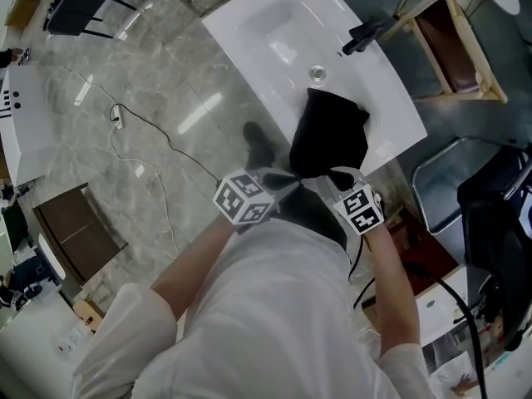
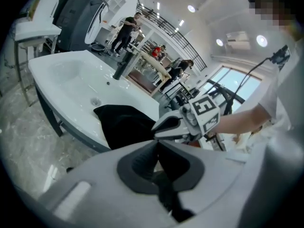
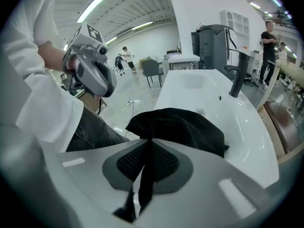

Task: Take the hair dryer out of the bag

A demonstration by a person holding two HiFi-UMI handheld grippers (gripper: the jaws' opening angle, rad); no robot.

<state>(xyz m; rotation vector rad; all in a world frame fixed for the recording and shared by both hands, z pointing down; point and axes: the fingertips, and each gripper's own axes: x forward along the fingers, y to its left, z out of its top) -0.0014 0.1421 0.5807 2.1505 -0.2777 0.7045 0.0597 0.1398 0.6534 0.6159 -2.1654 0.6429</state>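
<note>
While black bag [image 1: 328, 131] lies on sink's [image 1: 266, 32] front edge, just beside sink drain [image 1: 317, 74]: left gripper [image 1: 289, 178] fingers fully together, clamped on bag fabric. Right gripper [image 1: 334, 176] fingers near-closed, pinching same fabric. Hair dryer not visible.

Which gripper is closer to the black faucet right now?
Right. The right gripper pinches the near edge of the black bag, on the faucet side; the left gripper pinches that edge too, farther left of the faucet.
</note>
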